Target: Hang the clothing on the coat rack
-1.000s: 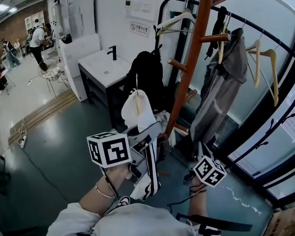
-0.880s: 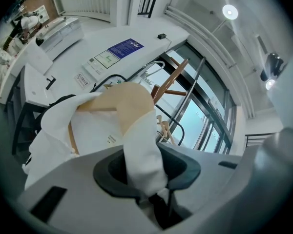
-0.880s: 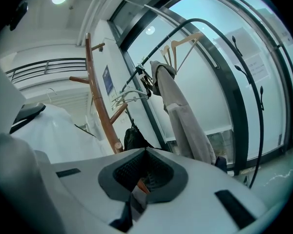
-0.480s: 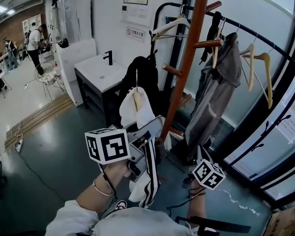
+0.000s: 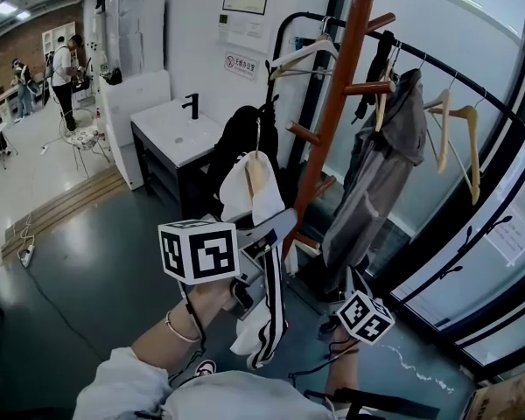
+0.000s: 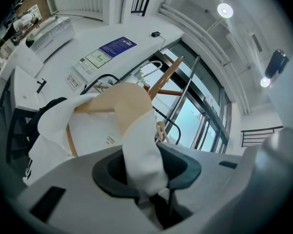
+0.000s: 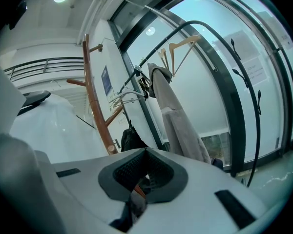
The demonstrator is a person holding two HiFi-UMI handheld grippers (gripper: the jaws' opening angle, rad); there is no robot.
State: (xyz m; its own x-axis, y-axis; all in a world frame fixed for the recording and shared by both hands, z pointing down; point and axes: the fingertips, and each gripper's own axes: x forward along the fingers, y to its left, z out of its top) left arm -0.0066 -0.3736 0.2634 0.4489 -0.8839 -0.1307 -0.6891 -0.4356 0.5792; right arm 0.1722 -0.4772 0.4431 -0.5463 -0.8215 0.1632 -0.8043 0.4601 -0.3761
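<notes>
My left tongs [image 6: 145,172] are clenched on the shirt [image 5: 255,201]. White cloth fills the gap between the pads and both press on it, though the jaws have just been easing a little wider. The shirt sits on a wooden hanger [image 6: 118,100] with its wire hook [image 5: 257,136] pointing up. A black-striped sleeve [image 5: 269,318] dangles below my hand. I hold the shirt off the floor, just left of the rack [image 5: 335,112] in the head view, about level with its lower pegs, and the hook is not yet on a peg. A black coat [image 5: 241,138] hangs behind the shirt.

My right tongs [image 7: 145,165] hang low near the rack's foot, pads together at the tips. Something dark shows at the root of the jaws; I cannot tell what it is.

Right of the rack, a grey coat [image 5: 381,178] and bare hangers [image 5: 459,134] hang on the black rail [image 5: 486,90].
</notes>
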